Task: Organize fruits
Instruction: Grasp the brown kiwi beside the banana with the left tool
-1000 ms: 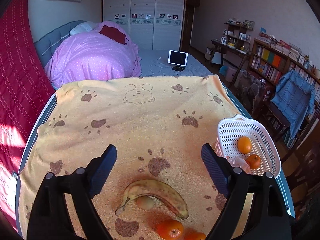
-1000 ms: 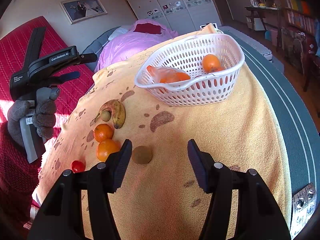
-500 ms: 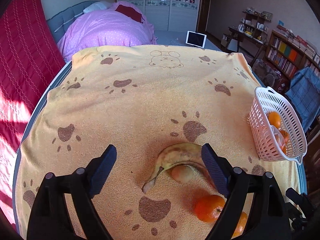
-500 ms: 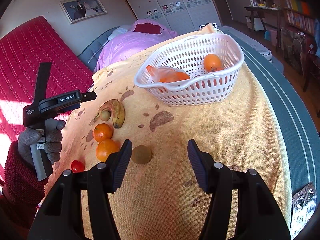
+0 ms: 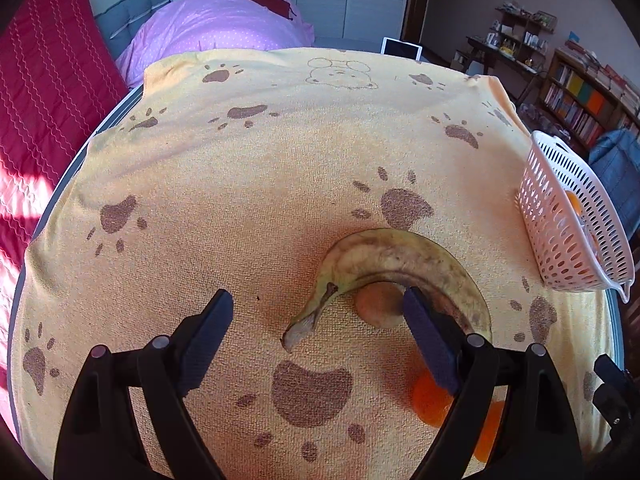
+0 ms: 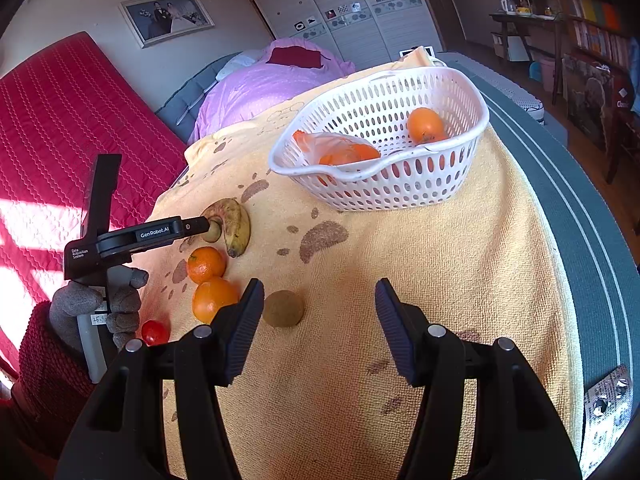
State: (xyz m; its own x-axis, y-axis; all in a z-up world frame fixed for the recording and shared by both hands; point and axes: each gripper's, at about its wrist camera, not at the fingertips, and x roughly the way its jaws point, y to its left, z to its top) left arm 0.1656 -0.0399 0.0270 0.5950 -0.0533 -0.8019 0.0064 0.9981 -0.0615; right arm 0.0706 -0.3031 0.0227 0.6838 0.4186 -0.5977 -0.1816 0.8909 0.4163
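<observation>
A spotted banana (image 5: 400,256) lies on the yellow paw-print towel (image 5: 280,152), curved around a small tan round fruit (image 5: 376,306). My left gripper (image 5: 316,320) is open, low over the banana's stem end; its right finger overlaps the tan fruit. Two oranges (image 6: 206,264) (image 6: 212,298), a cherry tomato (image 6: 154,331) and a brown kiwi (image 6: 283,308) lie near the front. The white basket (image 6: 400,196) holds oranges and a plastic bag. My right gripper (image 6: 319,312) is open, empty, just right of the kiwi.
The towel covers a grey-edged table (image 6: 580,240). A red mattress (image 6: 48,120) leans at the left. A bed with a purple duvet (image 5: 224,28) lies behind; bookshelves (image 5: 580,96) and a chair stand at the right.
My left gripper has come down and forward toward the banana, which now sits between and just ahead of its fingers. The right gripper has stayed still.
</observation>
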